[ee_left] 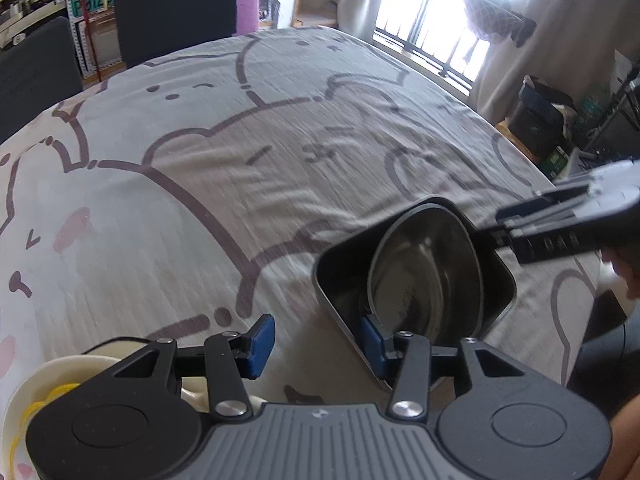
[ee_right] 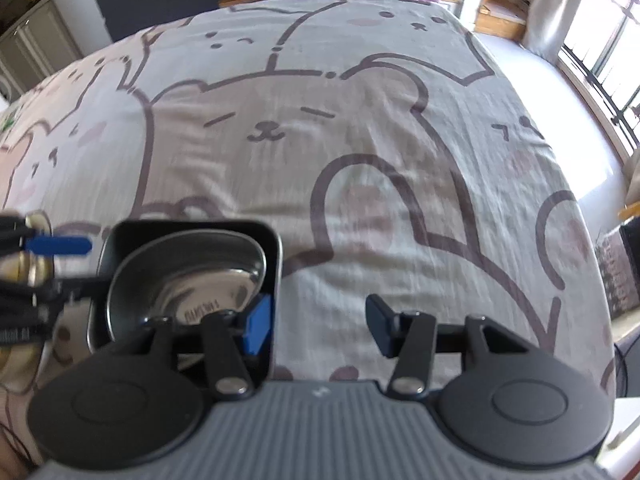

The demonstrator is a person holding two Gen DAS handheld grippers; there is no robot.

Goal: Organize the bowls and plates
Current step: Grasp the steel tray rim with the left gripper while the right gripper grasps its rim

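Note:
A dark square metal container (ee_left: 344,268) stands on the table near its front right. Inside it a round steel bowl (ee_left: 424,276) leans tilted against the walls. My left gripper (ee_left: 318,344) is open. Its right blue pad sits at the container's near corner, and its left pad is over bare cloth. In the right wrist view my right gripper (ee_right: 318,328) is also open. It straddles the container's right wall (ee_right: 277,268): the blue left pad is inside beside the bowl (ee_right: 192,276), and the dark right pad stands well clear outside.
A cream dish with yellow markings (ee_left: 60,372) lies under the left gripper's body at the lower left. A cartoon-bear tablecloth (ee_right: 360,140) covers the table. Dark chairs (ee_left: 176,12) stand at the far edge. A window and clutter are at the right.

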